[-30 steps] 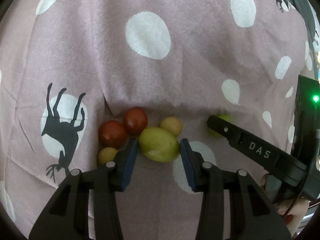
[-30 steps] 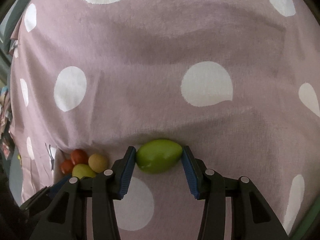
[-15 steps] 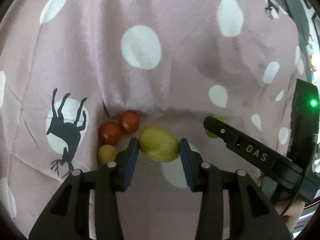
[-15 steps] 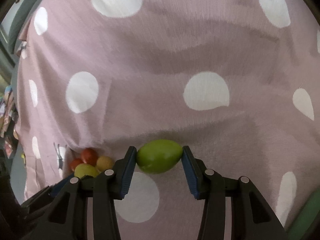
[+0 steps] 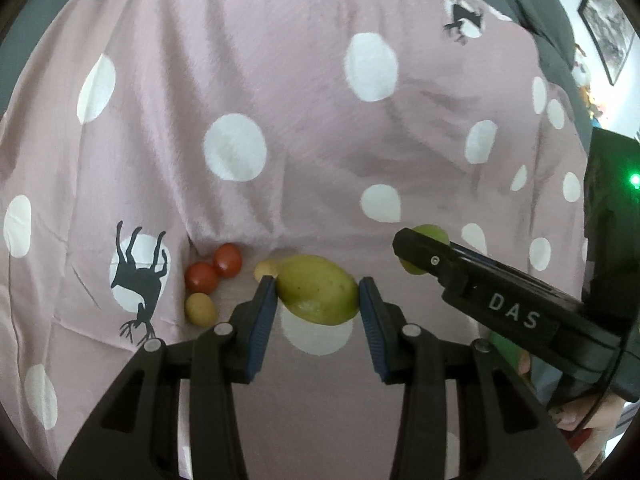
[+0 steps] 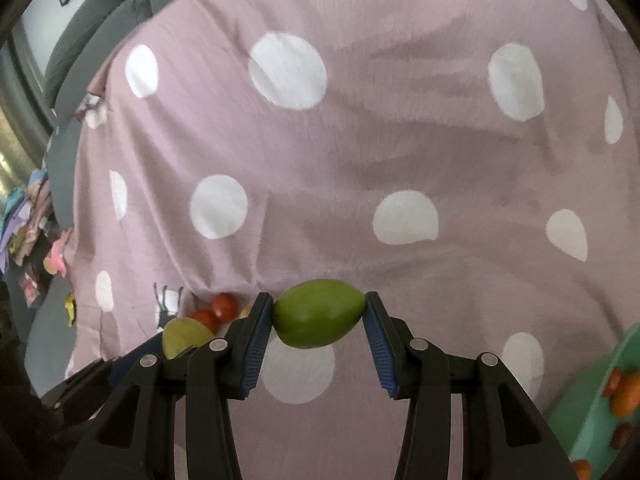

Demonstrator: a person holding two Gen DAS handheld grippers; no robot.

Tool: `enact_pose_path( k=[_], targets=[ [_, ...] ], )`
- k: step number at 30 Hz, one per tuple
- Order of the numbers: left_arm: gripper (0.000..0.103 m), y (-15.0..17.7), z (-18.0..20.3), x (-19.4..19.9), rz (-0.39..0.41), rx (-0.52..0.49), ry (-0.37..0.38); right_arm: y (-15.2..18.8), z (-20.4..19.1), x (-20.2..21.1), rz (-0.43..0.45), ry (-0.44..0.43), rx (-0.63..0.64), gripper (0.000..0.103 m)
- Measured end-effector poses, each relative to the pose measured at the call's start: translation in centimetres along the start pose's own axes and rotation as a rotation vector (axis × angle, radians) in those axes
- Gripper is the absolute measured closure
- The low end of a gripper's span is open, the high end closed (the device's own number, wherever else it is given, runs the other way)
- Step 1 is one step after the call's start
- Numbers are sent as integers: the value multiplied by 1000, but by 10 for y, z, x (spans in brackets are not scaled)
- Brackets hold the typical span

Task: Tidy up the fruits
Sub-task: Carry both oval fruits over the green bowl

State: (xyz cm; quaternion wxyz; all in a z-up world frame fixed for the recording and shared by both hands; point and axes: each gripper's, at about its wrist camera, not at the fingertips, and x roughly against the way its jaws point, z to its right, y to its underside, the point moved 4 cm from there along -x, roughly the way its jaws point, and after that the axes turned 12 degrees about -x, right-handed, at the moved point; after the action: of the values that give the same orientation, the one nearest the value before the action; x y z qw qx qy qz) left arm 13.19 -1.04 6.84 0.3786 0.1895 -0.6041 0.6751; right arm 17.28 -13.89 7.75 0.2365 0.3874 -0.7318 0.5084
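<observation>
My left gripper [image 5: 318, 294] is shut on a yellow-green mango [image 5: 318, 289] and holds it above the pink spotted cloth [image 5: 280, 80]. My right gripper [image 6: 319, 314] is shut on a green mango [image 6: 319, 313], also lifted off the cloth. Below the left gripper lie two red tomatoes [image 5: 214, 268] and two small yellow-brown fruits [image 5: 200, 309], one half hidden behind the left mango. The right gripper's finger and its green mango [image 5: 430, 234] show in the left wrist view. The tomatoes [image 6: 216, 311] and the left mango [image 6: 186, 336] show in the right wrist view.
A green tray [image 6: 592, 396] holding orange and red fruits sits at the lower right edge of the right wrist view. Grey cushions [image 6: 92, 36] border the cloth at the back left. Colourful clutter [image 6: 28, 220] lies at the far left.
Both grippers have risen with their mangoes; the cloth and the small fruits look farther away. The green tray has come into the right wrist view.
</observation>
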Motion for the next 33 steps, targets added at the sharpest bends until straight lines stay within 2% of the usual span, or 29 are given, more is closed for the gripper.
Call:
enact_pose_path(
  k=[15,25,33],
  targets=[
    [61,0,43,31,64,-121,48,15,18,57,113,-21,-75,55],
    [61,6,70,42,86,-184,73,42,51,79,132,2,-141,55],
    [61,12,96,44,88,-245,85,53,80,99,177,56,-185,55]
  ],
)
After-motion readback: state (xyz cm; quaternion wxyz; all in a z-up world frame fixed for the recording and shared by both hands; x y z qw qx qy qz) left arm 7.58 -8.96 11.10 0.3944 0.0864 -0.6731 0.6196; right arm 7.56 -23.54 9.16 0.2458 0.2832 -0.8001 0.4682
